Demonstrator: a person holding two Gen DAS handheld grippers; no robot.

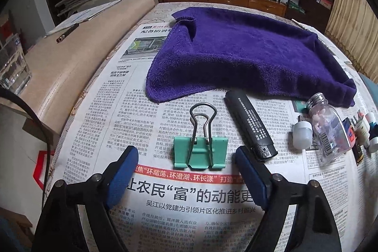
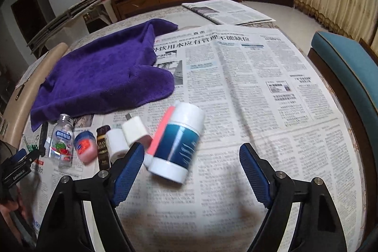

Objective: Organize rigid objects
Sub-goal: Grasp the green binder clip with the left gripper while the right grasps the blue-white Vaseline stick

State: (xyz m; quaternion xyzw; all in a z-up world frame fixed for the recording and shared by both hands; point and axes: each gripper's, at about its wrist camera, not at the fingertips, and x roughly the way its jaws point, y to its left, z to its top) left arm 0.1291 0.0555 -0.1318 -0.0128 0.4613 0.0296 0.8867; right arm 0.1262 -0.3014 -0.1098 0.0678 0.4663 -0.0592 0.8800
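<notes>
A mint-green binder clip [image 1: 200,150] lies on the newspaper just ahead of my left gripper [image 1: 186,157], which is open and empty. A black lighter-like stick [image 1: 250,124] lies right of the clip. A clear bottle [image 1: 330,126] with a white cap [image 1: 302,135] beside it lies further right. My right gripper [image 2: 191,157] is open and empty. A white and teal container [image 2: 179,142] with a pink piece [image 2: 161,131] lies tilted near its left finger. A row of small items stands left: white cap [image 2: 134,130], white roll [image 2: 117,142], brown tube [image 2: 103,147], pink jar [image 2: 83,145], clear bottle [image 2: 62,139].
A purple towel [image 1: 248,56] lies beyond the objects, also in the right wrist view [image 2: 106,72]. Newspaper [image 2: 259,91] covers the table. A folded newspaper [image 2: 226,11] lies at the far edge. A teal chair [image 2: 347,63] stands right. A glass [image 1: 11,67] stands far left.
</notes>
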